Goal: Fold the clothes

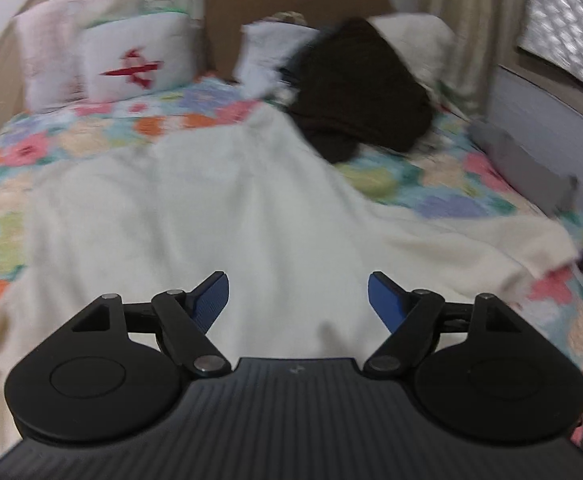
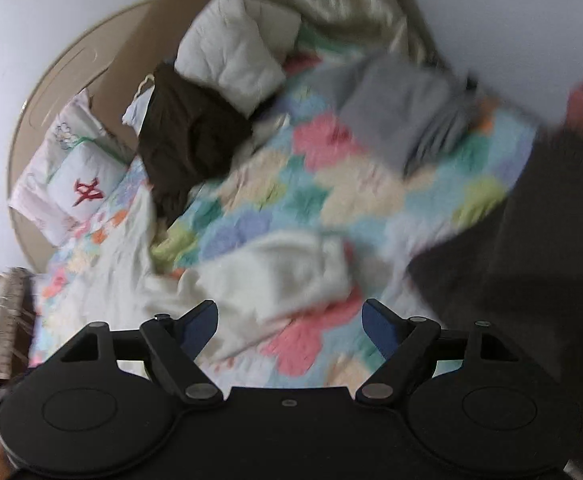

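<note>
The left gripper [image 1: 297,300] hangs low over the bed, pointed toward the headboard, jaws spread wide and holding nothing. Under and ahead of it a cream garment [image 1: 211,208] lies spread and wrinkled across the floral quilt [image 1: 31,148], reaching from 6 o'clock up to 12. A dark brown garment [image 1: 355,88] is heaped at 1 o'clock, apart from the cream one's upper edge, with a white pillow with a red mark [image 1: 135,60] at 11 o'clock.

The right gripper [image 2: 289,326] is held higher and tilted, looking down on the bed, jaws likewise wide with nothing between them. A bunched end of the cream garment [image 2: 283,276] lies just ahead of its fingers. A folded grey garment [image 2: 395,116] sits at 1 o'clock; bare quilt [image 2: 291,200] lies between them. The frames are blurred.
</note>
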Available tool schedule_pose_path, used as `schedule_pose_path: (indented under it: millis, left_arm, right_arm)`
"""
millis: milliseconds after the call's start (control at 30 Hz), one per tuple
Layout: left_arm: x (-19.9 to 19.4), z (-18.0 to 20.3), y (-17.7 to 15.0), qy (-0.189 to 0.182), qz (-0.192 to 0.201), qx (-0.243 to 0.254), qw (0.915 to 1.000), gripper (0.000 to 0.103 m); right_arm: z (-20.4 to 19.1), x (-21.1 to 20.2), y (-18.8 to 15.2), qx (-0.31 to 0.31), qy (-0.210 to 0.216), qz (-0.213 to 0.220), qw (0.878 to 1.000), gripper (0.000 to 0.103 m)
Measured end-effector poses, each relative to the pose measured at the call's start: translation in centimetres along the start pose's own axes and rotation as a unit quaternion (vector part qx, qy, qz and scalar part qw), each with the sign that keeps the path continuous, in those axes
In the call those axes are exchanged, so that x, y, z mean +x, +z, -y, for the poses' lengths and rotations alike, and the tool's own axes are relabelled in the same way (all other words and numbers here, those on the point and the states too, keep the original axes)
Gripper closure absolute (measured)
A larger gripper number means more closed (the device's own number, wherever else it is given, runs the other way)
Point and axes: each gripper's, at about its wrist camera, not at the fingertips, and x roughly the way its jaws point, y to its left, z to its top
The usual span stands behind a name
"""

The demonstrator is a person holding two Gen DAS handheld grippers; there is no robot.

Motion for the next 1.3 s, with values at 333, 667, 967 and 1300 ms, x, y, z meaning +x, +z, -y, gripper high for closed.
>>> schedule_pose_path:
  millis: [333,667,967,1300]
  left_arm:
    - [6.7,11.1,-0.7,-0.099,-0.031,0.076,0.9917,0.026]
    - [11.7,11.4,-3.2,-0.095,-0.129,0.06,0.9852,0.026]
    - [11.0,10.1,-2.6,-0.105,-0.141,0.003,0.9844,0.052]
    - [12.2,10.4,-2.4,-0.088,-0.168,-0.011,0.9818,0.05]
  right_arm:
    - [0.4,6.7,-3.0,0.047,0.081,-0.024,0.995,0.02]
    - [3.1,13.5,-0.9,0.116,0.047,0.031,0.992,0.019]
    - [-1.3,6.4,3.1,-0.184,-0.043,0.234,0.954,0.093]
    - [0.4,14.3,7.5,-0.245,-0.136,0.151,0.948,0.081]
